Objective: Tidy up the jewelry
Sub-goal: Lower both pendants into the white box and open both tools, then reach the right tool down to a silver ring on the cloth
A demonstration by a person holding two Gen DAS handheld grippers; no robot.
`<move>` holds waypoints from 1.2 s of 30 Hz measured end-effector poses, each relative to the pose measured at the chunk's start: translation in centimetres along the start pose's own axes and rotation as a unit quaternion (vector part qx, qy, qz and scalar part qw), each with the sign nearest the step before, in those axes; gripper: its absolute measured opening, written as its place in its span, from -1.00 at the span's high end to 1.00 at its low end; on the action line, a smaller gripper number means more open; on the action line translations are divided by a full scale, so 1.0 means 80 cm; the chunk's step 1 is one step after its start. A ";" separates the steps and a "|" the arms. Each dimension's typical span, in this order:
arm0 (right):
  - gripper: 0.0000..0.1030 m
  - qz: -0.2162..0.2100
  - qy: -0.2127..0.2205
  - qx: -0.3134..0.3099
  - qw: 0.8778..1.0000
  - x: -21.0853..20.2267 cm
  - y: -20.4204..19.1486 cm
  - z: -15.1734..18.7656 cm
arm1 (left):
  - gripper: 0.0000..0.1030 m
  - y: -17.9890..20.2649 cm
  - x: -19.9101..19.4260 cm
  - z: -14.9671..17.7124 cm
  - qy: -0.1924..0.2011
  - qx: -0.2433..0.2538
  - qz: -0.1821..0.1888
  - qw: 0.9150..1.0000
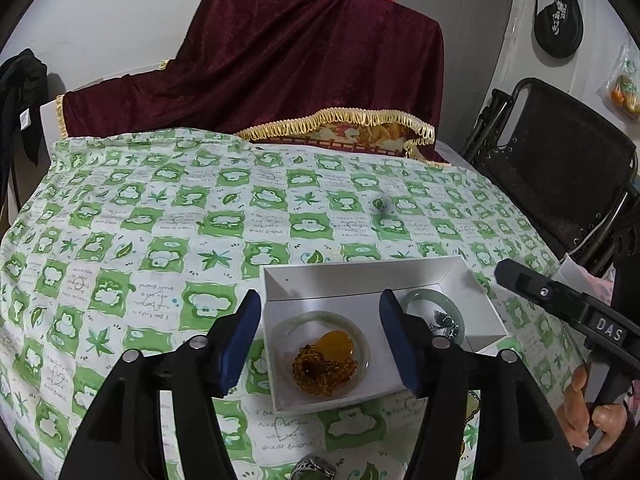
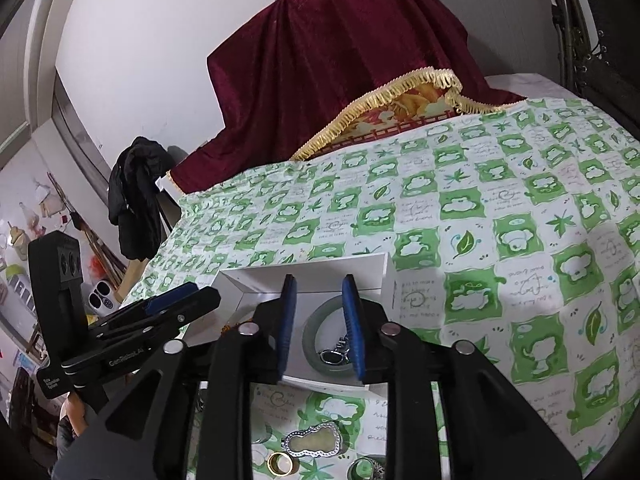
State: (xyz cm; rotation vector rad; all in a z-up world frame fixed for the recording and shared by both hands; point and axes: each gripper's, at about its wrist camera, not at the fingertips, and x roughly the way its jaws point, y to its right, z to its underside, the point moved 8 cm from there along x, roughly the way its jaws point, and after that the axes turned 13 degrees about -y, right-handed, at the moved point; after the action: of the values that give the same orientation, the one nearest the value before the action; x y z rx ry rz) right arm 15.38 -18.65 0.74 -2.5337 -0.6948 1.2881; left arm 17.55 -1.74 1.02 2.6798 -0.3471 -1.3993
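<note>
a: where is the jewelry sitting?

b: mostly in the white box on the green-and-white cloth covering the tabletop. its left compartment is holding a pale bangle lying flat, ringed around an amber pendant and a coil of amber beads.

a: and the right compartment?

b: a greener bangle is lying there with something silver inside it; the right tool's finger is cutting across that piece, so i cannot tell what it is.

a: how are the tools standing?

b: the left tool is hovering with its jaws wide, framing the left compartment, gripping nothing. the right tool is standing narrower but still parted over the greener bangle, and nothing is pinched between its pads.

a: anything outside the box?

b: yes, near the bottom edge of the right wrist view: a gourd-shaped silver pendant, a gold ring, and a greenish ring half cut off. in the left wrist view a dark silver ring is peeking out between the tool's arms, and a hand is showing only partly at the right edge.
</note>
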 end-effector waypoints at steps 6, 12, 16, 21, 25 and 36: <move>-0.16 0.025 0.038 -0.004 0.999 -0.021 0.000 -0.003 | -0.58 -0.006 -0.019 0.002 0.016 -0.009 -0.008 1.000; -0.52 0.041 0.063 -0.008 0.997 -0.038 -0.001 -0.002 | -0.70 -0.013 -0.031 0.022 0.019 -0.018 -0.022 0.999; -0.57 0.038 0.070 0.000 0.997 -0.046 0.000 0.001 | -0.76 -0.023 -0.036 0.038 0.016 -0.030 -0.024 0.999; -0.58 0.042 0.076 0.014 0.996 -0.057 0.009 0.019 | -0.76 -0.035 -0.040 0.063 0.004 -0.043 -0.022 0.999; -0.58 0.052 0.075 0.022 0.996 -0.065 0.018 0.039 | -0.76 -0.039 -0.040 0.083 -0.009 -0.043 -0.028 0.999; -0.04 0.098 0.057 -0.022 0.993 -0.079 0.013 0.094 | -0.77 -0.035 -0.044 0.116 -0.024 -0.024 -0.049 0.998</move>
State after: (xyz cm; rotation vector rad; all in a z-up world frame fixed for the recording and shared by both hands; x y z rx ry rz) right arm 6.44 -22.93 0.32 -2.7429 -0.4668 1.1848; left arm 8.43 1.97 -2.06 2.6616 -0.1871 -1.4812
